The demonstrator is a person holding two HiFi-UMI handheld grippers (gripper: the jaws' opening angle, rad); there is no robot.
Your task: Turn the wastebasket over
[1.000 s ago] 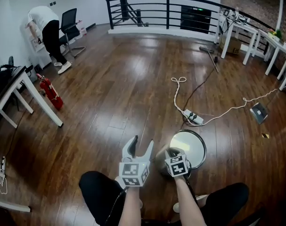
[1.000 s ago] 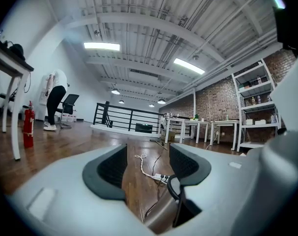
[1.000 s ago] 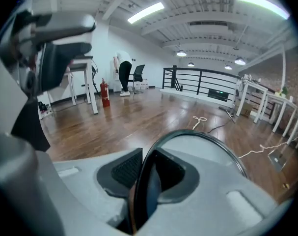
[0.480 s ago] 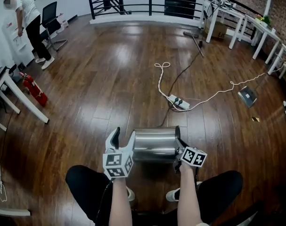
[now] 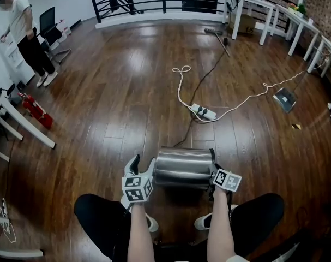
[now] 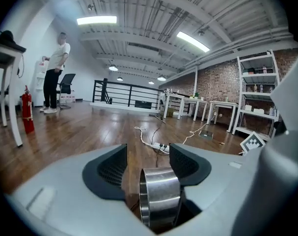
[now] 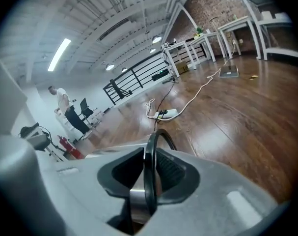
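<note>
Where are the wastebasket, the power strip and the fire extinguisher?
wastebasket (image 5: 184, 167), head view, steel side wall.
power strip (image 5: 202, 111), head view, white body.
fire extinguisher (image 5: 37, 113), head view, red cylinder.

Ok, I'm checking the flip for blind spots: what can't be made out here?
Bin interior: head view shows only its steel side.
Bin's mouth: right gripper view shows one arc of rim; right tongs cover the rest.
Whether left tongs touch the bin: unclear in both views.

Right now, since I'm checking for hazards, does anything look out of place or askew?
The steel wastebasket is tipped on its side, its black rim pinched by the right tool. A power strip and loose cables trail across the open floor, a likely trip risk.
</note>
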